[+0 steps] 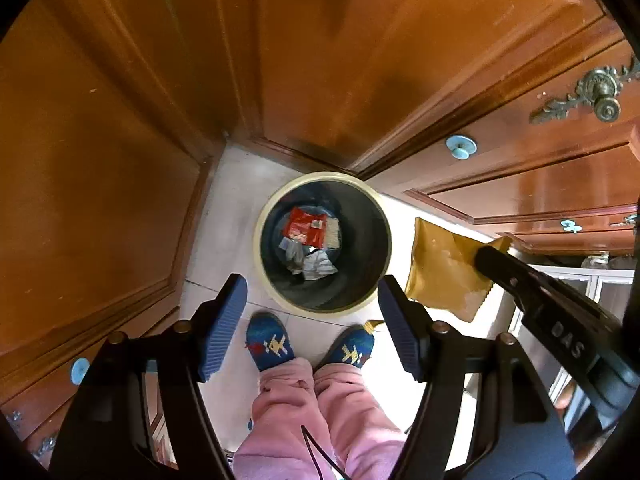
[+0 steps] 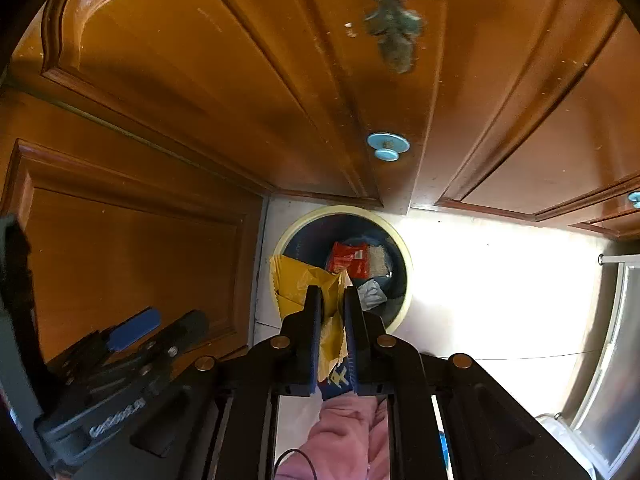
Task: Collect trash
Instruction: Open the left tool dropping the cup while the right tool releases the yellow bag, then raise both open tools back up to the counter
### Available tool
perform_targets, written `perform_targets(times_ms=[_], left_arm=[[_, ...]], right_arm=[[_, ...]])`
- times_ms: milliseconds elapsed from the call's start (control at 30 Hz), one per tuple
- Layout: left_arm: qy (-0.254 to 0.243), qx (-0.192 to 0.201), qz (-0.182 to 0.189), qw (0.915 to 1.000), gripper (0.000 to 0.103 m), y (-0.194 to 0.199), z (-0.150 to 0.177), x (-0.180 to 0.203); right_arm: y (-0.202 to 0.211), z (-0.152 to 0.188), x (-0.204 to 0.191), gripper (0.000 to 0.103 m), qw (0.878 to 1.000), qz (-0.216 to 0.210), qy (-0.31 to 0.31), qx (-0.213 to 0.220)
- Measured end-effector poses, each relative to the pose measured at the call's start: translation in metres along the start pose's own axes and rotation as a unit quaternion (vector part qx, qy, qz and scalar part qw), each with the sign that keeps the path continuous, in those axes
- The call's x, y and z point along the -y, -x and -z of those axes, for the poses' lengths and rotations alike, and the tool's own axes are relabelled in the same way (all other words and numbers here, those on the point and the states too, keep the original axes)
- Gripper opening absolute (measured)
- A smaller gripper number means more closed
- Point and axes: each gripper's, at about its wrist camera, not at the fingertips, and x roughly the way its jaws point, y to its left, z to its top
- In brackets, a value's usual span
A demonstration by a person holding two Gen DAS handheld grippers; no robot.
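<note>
**Desk:** What's in the bin from where you sit?

**Me:** I'm looking almost straight down into the round bin point(image 1: 323, 242), dark inside with a cream rim, standing on pale floor tiles in the corner where the wooden cabinet doors point(image 1: 328, 64) meet. At its bottom I see a red wrapper point(image 1: 305, 229), a beige speckled packet point(image 1: 333, 233) touching the wrapper's right edge, and crumpled grey-white paper point(image 1: 316, 264) on the side of the heap nearer the person. Something small and grey lies beside the paper; I can't tell what.

**Desk:** And your left gripper?

**Me:** My left gripper point(image 1: 312, 322) hangs above the near edge of the bin with its blue pads spread wide and nothing between them. Through the gap I see the bin's near rim and, nearer than the bin, the person's blue patterned slippers point(image 1: 269, 342) and pink trousers point(image 1: 320, 412).

**Desk:** Where's the yellow piece?

**Me:** The yellow wrapper point(image 2: 310, 284) is clamped in my right gripper point(image 2: 333, 300). The fingers are drawn in tight on one corner of it, and the rest of the bag hangs beyond the tips. In the right wrist view it overlaps the bin's left rim and part of the opening. In the left wrist view it hangs to the right of the bin, outside the rim, so I can't tell whether it's truly over the mouth. It isn't among the trash at the bottom.
</note>
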Motion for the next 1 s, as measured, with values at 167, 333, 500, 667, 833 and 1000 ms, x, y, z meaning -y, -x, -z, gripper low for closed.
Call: perform_targets(times_ms=[167,333,500,667,833,1000], left_arm=[[0.009,0.016,-0.002,0.9998,0.067,0.023,0.002,-0.010],[0.015,0.034,0.001,0.9993,0.068,0.046,-0.002,-0.013],[0.015,0.051,0.001,0.9986,0.068,0.069,-0.008,-0.012],[0.012,0.063,0.007,0.9979,0.068,0.099,-0.014,-0.004],[-0.008,0.083,0.023,0.9963,0.068,0.147,-0.020,0.015],[-0.044,0.125,0.038,0.9905,0.068,0.216,-0.031,0.043]], right_arm=[[-0.006,-0.003,-0.010,0.022,1.000,-0.008,-0.008,-0.010],[-0.003,-0.006,-0.017,0.043,1.000,-0.019,-0.015,-0.004],[0.006,-0.010,-0.019,0.045,0.999,-0.031,-0.026,-0.006],[0.039,-0.011,-0.014,0.045,0.999,-0.035,-0.038,0.011],[0.100,-0.012,-0.020,0.045,0.998,-0.040,-0.024,0.033],[0.181,-0.015,-0.039,0.045,0.996,-0.041,-0.002,0.074]])
